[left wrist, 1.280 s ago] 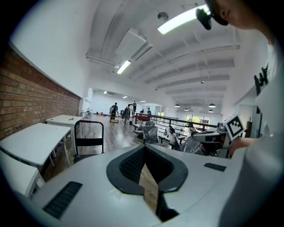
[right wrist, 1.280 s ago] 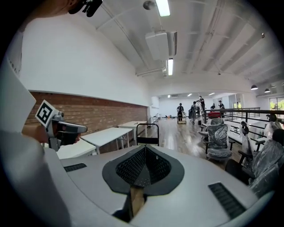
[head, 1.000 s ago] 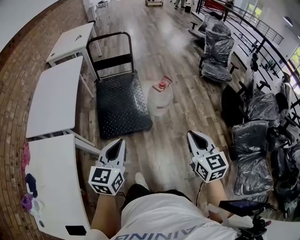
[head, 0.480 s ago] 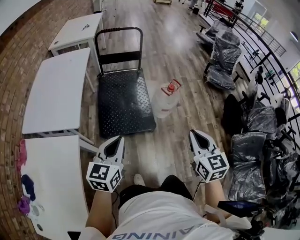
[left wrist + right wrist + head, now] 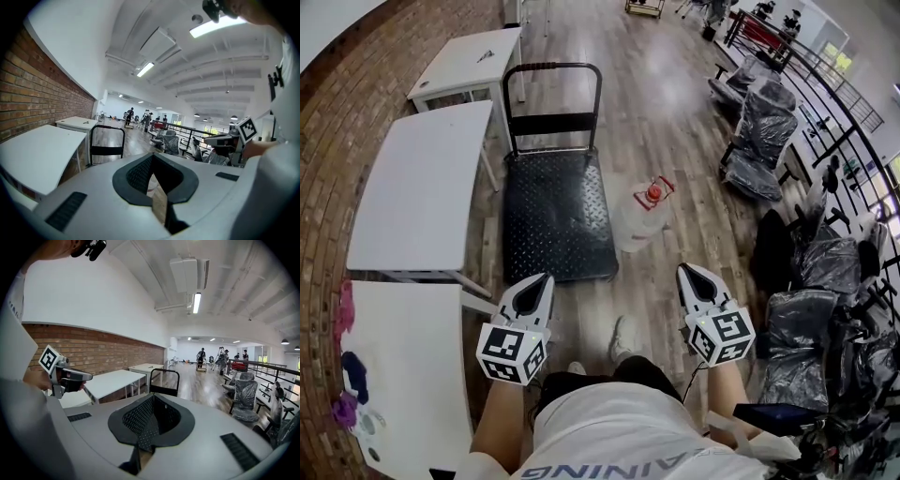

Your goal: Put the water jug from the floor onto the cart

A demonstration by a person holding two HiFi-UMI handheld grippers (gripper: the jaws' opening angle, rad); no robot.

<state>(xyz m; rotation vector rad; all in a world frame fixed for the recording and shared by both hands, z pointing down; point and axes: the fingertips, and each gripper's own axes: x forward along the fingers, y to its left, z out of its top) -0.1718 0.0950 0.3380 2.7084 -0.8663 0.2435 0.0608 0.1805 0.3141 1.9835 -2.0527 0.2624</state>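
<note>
Head view: water jug w/ red cap standing on wood floor, just beside right edge of black platform cart, not on it. L gripper & R gripper low in frame, well apart from jug, both clenched, nothing betw. jaws. Left of cart, white tables; at right, plastic-wrapped chairs.
</note>
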